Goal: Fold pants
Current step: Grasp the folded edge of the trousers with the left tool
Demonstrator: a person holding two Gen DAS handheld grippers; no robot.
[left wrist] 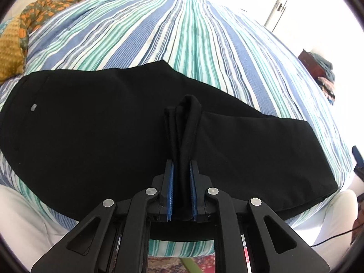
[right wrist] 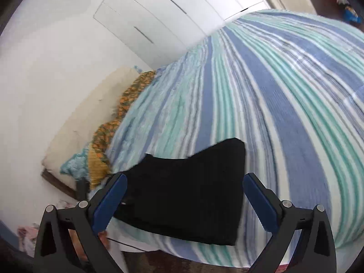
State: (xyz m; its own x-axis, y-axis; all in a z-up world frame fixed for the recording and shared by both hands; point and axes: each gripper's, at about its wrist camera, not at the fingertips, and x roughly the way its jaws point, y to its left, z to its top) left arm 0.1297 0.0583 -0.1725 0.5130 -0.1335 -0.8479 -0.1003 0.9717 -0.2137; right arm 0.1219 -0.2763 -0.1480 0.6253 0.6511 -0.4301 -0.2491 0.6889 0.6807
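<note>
The black pants [left wrist: 91, 122] lie flat across the near part of a striped bed [left wrist: 182, 34], waist end with a small metal button to the left. My left gripper [left wrist: 182, 166] is shut on a bunched fold of the pants' near edge, lifted a little off the cloth. In the right wrist view the pants [right wrist: 182, 193] show as a black shape near the bed's edge. My right gripper [right wrist: 184, 195] is open and empty, hovering above them with its blue pads [right wrist: 109, 202] spread wide.
An orange-patterned blanket [left wrist: 45, 6] is heaped at the bed's far left, by a cream pillow [right wrist: 86, 122]. White wardrobe doors [right wrist: 170, 6] stand behind the bed. A dark cabinet with clothes [left wrist: 318, 68] is at the right. A patterned rug [left wrist: 182, 266] lies below.
</note>
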